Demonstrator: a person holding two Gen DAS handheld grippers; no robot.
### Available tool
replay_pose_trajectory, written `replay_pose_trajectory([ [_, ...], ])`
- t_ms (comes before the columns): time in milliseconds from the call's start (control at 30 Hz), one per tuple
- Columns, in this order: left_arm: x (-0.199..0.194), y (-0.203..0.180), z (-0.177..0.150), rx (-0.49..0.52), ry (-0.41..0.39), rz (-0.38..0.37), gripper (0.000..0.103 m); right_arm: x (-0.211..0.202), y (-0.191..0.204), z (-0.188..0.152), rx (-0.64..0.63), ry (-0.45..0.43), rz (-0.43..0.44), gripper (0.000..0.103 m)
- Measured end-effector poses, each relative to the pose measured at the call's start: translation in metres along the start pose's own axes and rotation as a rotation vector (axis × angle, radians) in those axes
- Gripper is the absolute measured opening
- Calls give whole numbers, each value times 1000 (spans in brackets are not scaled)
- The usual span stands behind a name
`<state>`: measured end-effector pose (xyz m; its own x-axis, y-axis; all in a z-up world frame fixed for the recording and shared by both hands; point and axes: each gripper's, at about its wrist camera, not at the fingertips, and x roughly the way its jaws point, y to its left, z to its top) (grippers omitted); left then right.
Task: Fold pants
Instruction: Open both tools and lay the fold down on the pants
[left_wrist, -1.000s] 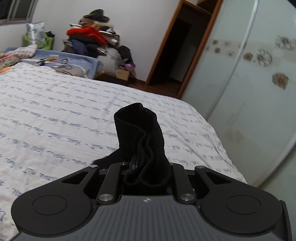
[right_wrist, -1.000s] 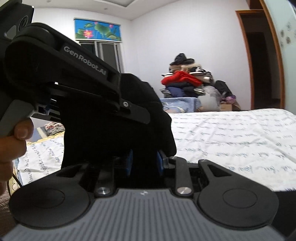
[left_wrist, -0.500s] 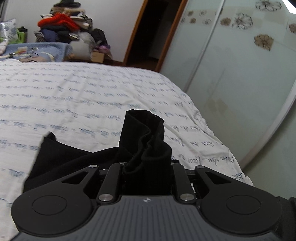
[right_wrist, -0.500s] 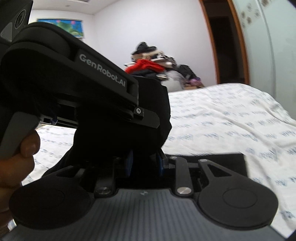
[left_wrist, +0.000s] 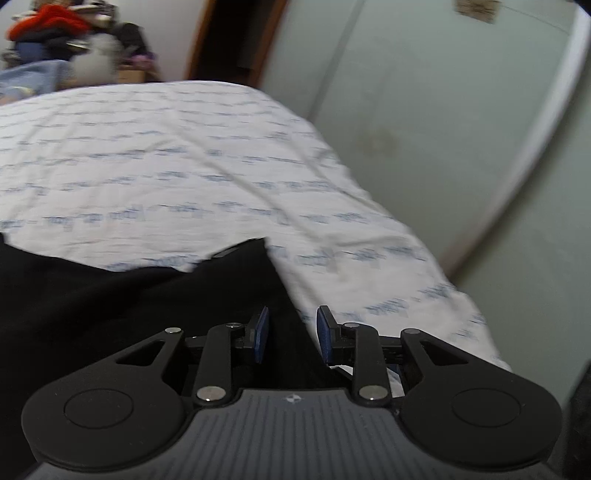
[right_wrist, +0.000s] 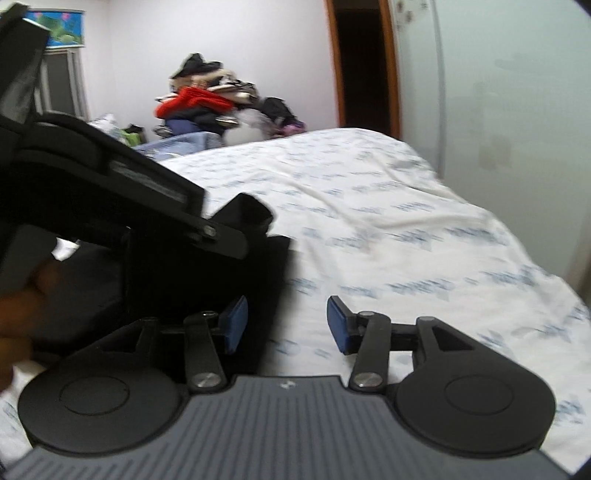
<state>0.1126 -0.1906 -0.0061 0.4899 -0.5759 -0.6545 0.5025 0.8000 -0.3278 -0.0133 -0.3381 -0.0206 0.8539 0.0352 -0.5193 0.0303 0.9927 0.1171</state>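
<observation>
Spreading across both views, the bed (left_wrist: 192, 155) wears a white sheet printed with rows of blue script, and its right edge runs alongside a pale green sliding wardrobe door (left_wrist: 424, 110). Beyond the bed's far edge, a heap of clothes (right_wrist: 207, 99) with a red garment on top stands against the wall, beside a dark doorway (right_wrist: 364, 62) framed in brown wood.

Black pants (left_wrist: 110, 306) lie on the sheet near the bed's near edge, one pointed corner reaching toward the bed's right side.

Over that cloth hangs the left gripper (left_wrist: 290, 338), its jaws apart and its blue pads (left_wrist: 261, 338) clear of the fabric between them. Just to its right, the right gripper (right_wrist: 286, 325) also has its jaws wide apart, holding nothing; its left pad sits over the pants' edge, its right pad over bare sheet.
</observation>
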Motion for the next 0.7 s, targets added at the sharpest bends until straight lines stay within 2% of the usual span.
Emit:
replay_pose_trajectory([
  [100,-11,2,2,-17,1,-29,27,-5,-14,-3,16,2,-48,45],
  [167,-24,15,7,-41,-13,11,27,-20,-24,-8,31,-19,-79,45],
  [267,-43,45,12,-75,-41,150,30,-35,-27,-5,51,-86,-98,45],
  [300,-50,56,11,-85,-61,206,38,-33,-22,1,52,-103,-87,45],
  [333,-56,66,11,-92,-83,265,55,-38,-18,1,50,-118,-67,45],
  [400,-66,84,9,-97,-138,401,75,-40,-8,5,31,-128,2,45],
  [467,-70,96,6,-68,-160,528,76,-38,9,9,0,-115,81,45],
  [500,-70,101,6,-47,-142,564,76,-32,16,10,-19,-104,113,45],
  [533,-66,104,6,-30,-112,572,76,-28,24,10,-35,-87,141,45],
  [600,-58,105,1,-7,-56,534,76,-21,33,8,-54,-50,183,45],
  [700,-46,95,-12,35,-20,487,76,-19,40,3,-77,-2,189,45],
])
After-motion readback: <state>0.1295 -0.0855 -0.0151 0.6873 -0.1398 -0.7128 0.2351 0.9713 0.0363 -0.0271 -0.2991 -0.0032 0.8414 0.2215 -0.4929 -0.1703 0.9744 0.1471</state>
